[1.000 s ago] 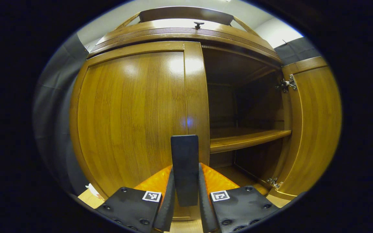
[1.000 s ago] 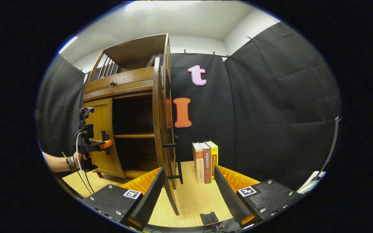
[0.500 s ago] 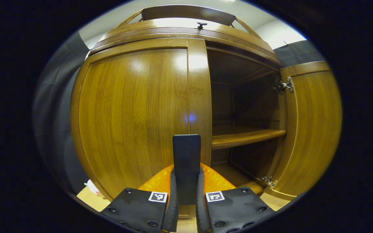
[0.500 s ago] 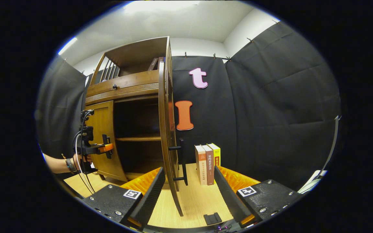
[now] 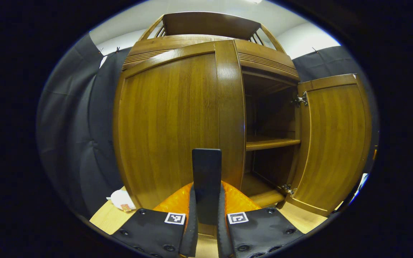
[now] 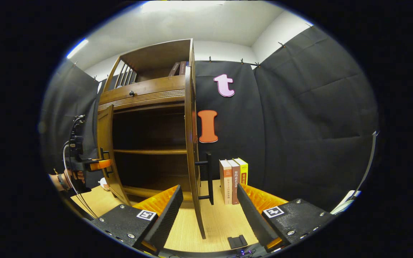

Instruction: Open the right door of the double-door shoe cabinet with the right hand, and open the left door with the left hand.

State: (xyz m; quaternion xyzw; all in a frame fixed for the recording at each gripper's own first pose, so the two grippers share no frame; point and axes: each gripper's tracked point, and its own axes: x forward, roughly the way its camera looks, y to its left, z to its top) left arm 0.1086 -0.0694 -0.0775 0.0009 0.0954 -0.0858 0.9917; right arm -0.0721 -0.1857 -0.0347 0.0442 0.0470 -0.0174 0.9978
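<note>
The wooden shoe cabinet (image 5: 206,30) is close ahead in the left gripper view. My left gripper (image 5: 207,190) is shut on the upright black handle (image 5: 207,168) of the left door (image 5: 170,122), which stands partly swung out. The right door (image 5: 335,143) hangs wide open, baring the inner shelf (image 5: 271,143). In the right gripper view my right gripper (image 6: 208,215) is open; the right door (image 6: 191,143) stands edge-on between its fingers (image 6: 163,215) without touching them, its black handle (image 6: 210,179) just beyond. The left gripper (image 6: 91,165) shows there too, in a hand (image 6: 61,179) at the left door (image 6: 104,150).
Three books (image 6: 233,179) stand on the wooden tabletop (image 6: 221,222) right of the open right door. A small black piece (image 6: 237,242) lies near the table's front edge. A white wad (image 5: 120,199) lies by the cabinet's left foot. Black cloth walls surround the booth.
My left gripper's fingers closed on the left door's handle and the door has swung outward with it. The right door stands a little farther from my open right gripper.
</note>
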